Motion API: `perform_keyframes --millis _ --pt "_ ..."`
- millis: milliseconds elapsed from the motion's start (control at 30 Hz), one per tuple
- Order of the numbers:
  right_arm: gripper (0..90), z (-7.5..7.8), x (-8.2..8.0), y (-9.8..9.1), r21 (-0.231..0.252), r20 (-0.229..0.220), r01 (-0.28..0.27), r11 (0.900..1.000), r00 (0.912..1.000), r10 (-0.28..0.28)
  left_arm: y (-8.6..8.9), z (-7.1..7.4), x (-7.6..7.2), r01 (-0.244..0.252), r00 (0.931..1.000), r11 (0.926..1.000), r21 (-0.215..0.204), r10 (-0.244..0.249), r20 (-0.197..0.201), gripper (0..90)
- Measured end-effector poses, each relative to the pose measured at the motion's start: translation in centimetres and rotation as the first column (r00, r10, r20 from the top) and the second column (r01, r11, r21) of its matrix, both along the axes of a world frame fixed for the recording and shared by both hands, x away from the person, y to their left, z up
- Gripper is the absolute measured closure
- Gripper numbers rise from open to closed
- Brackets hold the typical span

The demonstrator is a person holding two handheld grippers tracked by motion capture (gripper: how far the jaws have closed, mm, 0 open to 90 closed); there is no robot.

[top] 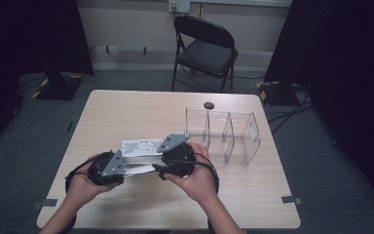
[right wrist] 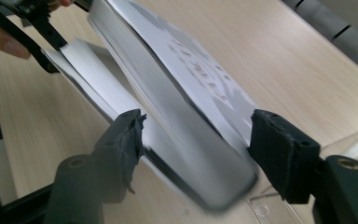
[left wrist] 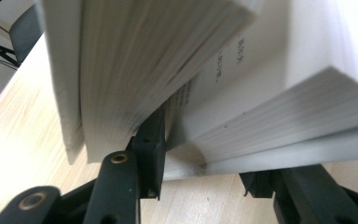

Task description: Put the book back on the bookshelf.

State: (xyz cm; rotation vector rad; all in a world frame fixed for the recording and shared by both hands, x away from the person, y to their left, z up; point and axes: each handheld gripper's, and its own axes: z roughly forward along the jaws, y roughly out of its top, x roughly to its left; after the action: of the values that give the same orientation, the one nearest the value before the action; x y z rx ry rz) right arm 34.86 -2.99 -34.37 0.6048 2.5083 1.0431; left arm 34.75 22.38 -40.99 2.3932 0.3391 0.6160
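Observation:
Two thick white books are held just above the wooden table [top: 141, 107], one on top of the other. My left gripper [top: 126, 169] [left wrist: 205, 172] is shut on the corner of the lower book [left wrist: 284, 107] [right wrist: 93, 79], with one jaw wedged between the two books. The upper book [top: 143, 146] [left wrist: 121, 70] [right wrist: 191, 70] has a printed cover and looks blurred. It lies between the jaws of my right gripper [top: 157, 165] [right wrist: 196, 135], which stand open with a gap beside the far pad. A hand holds each gripper.
A clear plastic organizer [top: 224, 136] with upright dividers stands on the table just right of the hands. A small black disc [top: 209, 105] lies near the far edge. A black folding chair [top: 207, 46] stands behind the table.

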Motion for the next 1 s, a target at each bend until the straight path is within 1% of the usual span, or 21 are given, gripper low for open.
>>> perform_keyframes --millis 33,67,133,200,267,300,333,367,433,467,500,533,567,667,733,767,800,867,900,933,1000 --pt "33.1 -0.1 -0.3 -1.1 0.03 -0.006 0.013 0.9995 0.9999 -0.013 0.2 0.3 0.0 -0.002 0.9999 1.0 0.003 0.003 -0.011 58.7" --pt "32.9 -0.3 -0.4 -1.6 0.035 -0.011 0.018 0.9992 0.9998 -0.017 0.2 0.3 0.0 -0.002 0.9999 1.0 0.003 0.003 -0.011 59.1" --pt "32.3 -0.9 -0.7 -2.3 0.051 -0.025 0.04 0.9979 0.9989 -0.039 0.4 0.8 0.1 -0.005 0.9996 1.0 0.004 0.005 -0.027 59.9" --pt "30.4 -2.0 -0.8 -2.9 0.033 -0.051 0.045 0.9984 0.9977 -0.044 0.4 1.1 0.0 -0.007 0.9996 0.9999 0.012 0.008 -0.029 61.2" --pt "29.5 -3.7 -0.7 -3.4 0.004 -0.082 0.056 0.9984 0.995 -0.056 0.4 1.4 0.0 -0.009 0.9994 0.9997 0.022 0.01 -0.034 62.5" --pt "29.3 -4.6 -0.6 -3.7 0.004 -0.109 0.059 0.9982 0.9923 -0.058 0.5 1.5 0.0 -0.007 0.9995 0.9996 0.027 0.008 -0.031 63.4" --pt "29.1 -5.5 -0.5 -4.1 0.007 -0.121 0.066 0.9978 0.9905 -0.065 0.5 1.6 0.0 -0.011 0.999 0.9997 0.02 0.012 -0.043 64.0" --pt "29.0 -6.6 -0.4 -4.3 0.007 -0.112 0.072 0.9974 0.9912 -0.071 0.6 1.8 0.0 -0.017 0.9986 0.9996 0.023 0.018 -0.05 64.4" --pt "29.1 -8.3 -0.3 -4.8 -0.009 -0.138 0.088 0.9961 0.9864 -0.088 0.7 2.0 0.1 -0.017 0.9985 0.9997 0.018 0.018 -0.053 65.4" --pt "28.8 -9.1 -0.2 -5.1 -0.002 -0.152 0.097 0.9953 0.9836 -0.096 0.8 2.3 0.2 -0.014 0.9981 0.9997 0.018 0.015 -0.06 66.1" --pt "27.8 -9.8 -0.1 -5.3 0.01 -0.166 0.104 0.9945 0.9809 -0.101 0.8 2.5 0.2 -0.019 0.998 0.9993 0.032 0.021 -0.06 67.0" --pt "27.8 -9.8 -0.1 -5.3 0.01 -0.166 0.104 0.9945 0.9809 -0.101 0.8 2.5 0.2 -0.019 0.998 0.9993 0.032 0.021 -0.06 67.8" --pt "26.2 -11.3 -0.1 -5.8 0.017 -0.192 0.121 0.9926 0.9747 -0.115 0.9 2.8 0.3 -0.017 0.9974 0.9992 0.035 0.019 -0.069 68.4" --pt "23.4 -12.6 -0.1 -6.2 0.01 -0.21 0.134 0.9909 0.969 -0.129 1.1 3.2 0.5 -0.023 0.9967 0.9986 0.047 0.026 -0.077 70.0" --pt "22.5 -13.4 -0.2 -6.5 -0.001 -0.21 0.136 0.9907 0.9686 -0.134 1.1 3.4 0.6 -0.031 0.9968 0.9984 0.047 0.035 -0.072 71.0" --pt "22.1 -13.7 -0.3 -6.5 0.004 -0.216 0.138 0.9904 0.9671 -0.134 1.1 3.4 0.7 -0.029 0.9963 0.9983 0.05 0.033 -0.08 71.4" --pt "22.1 -13.7 -0.3 -6.5 0.004 -0.216 0.138 0.9904 0.9671 -0.134 1.1 3.4 0.7 -0.029 0.9963 0.9983 0.05 0.033 -0.08 71.8" --pt "20.9 -14.2 -0.5 -6.7 0.002 -0.216 0.145 0.9894 0.9662 -0.141 1.1 3.7 0.8 -0.033 0.996 0.9971 0.069 0.039 -0.081 72.1" --pt "19.5 -14.6 -0.6 -6.8 0.002 -0.218 0.144 0.9896 0.9659 -0.14 1.1 3.8 1.0 -0.036 0.9956 0.997 0.069 0.042 -0.083 72.6" --pt "19.5 -14.8 -0.7 -6.8 0.01 -0.208 0.145 0.9894 0.9682 -0.139 1.1 3.9 1.1 -0.031 0.9953 0.9958 0.086 0.038 -0.089 72.8" --pt "18.6 -14.9 -0.9 -6.9 0.015 -0.198 0.138 0.9903 0.9711 -0.133 1.1 4.1 1.2 -0.032 0.995 0.9945 0.099 0.041 -0.091 73.4"
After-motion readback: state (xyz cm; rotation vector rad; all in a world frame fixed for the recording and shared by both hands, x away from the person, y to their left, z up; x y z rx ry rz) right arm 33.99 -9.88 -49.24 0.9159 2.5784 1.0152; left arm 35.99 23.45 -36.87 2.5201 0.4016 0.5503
